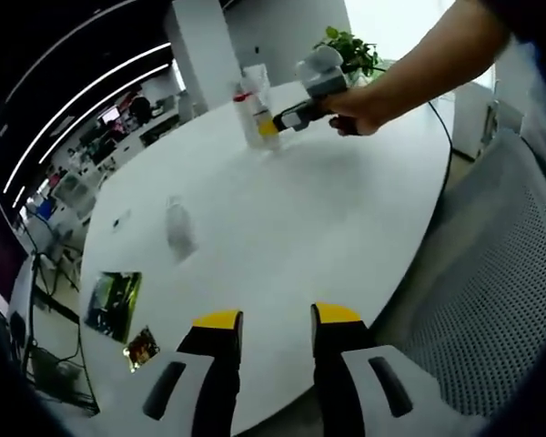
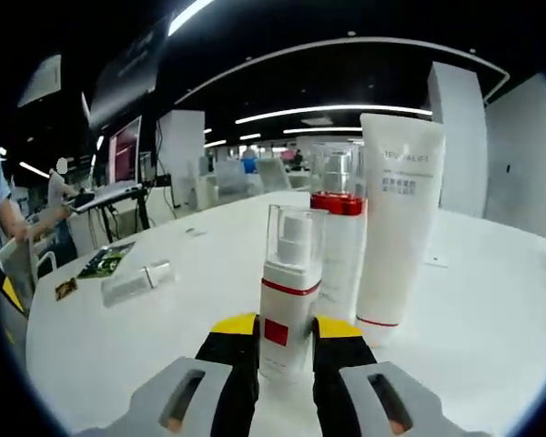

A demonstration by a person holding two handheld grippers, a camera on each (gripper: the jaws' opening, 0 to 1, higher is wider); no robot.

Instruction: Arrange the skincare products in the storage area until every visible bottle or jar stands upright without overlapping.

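A small white pump bottle (image 2: pixel 287 305) with a red band and clear cap stands upright on the white table (image 2: pixel 491 309), and my right gripper (image 2: pixel 286 326) is shut on its lower body. Just behind it stand a taller red-banded bottle (image 2: pixel 338 241) and a white tube (image 2: pixel 396 228), close together. A clear bottle (image 2: pixel 136 282) lies on its side to the left. In the left gripper view, my left gripper (image 1: pixel 278 320) hangs open over the near table edge, with nothing between its fingers. The lying bottle (image 1: pixel 179 228) is ahead of it, and the right gripper (image 1: pixel 273 124) reaches the upright group (image 1: pixel 253 109) at the far side.
Two printed cards (image 1: pixel 114 305) (image 1: pixel 142 348) lie near the table's left edge. A grey mesh chair (image 1: pixel 500 300) stands at the right of the table. A potted plant (image 1: pixel 350 45) sits beyond the far edge. Desks and monitors (image 2: pixel 127 150) fill the background.
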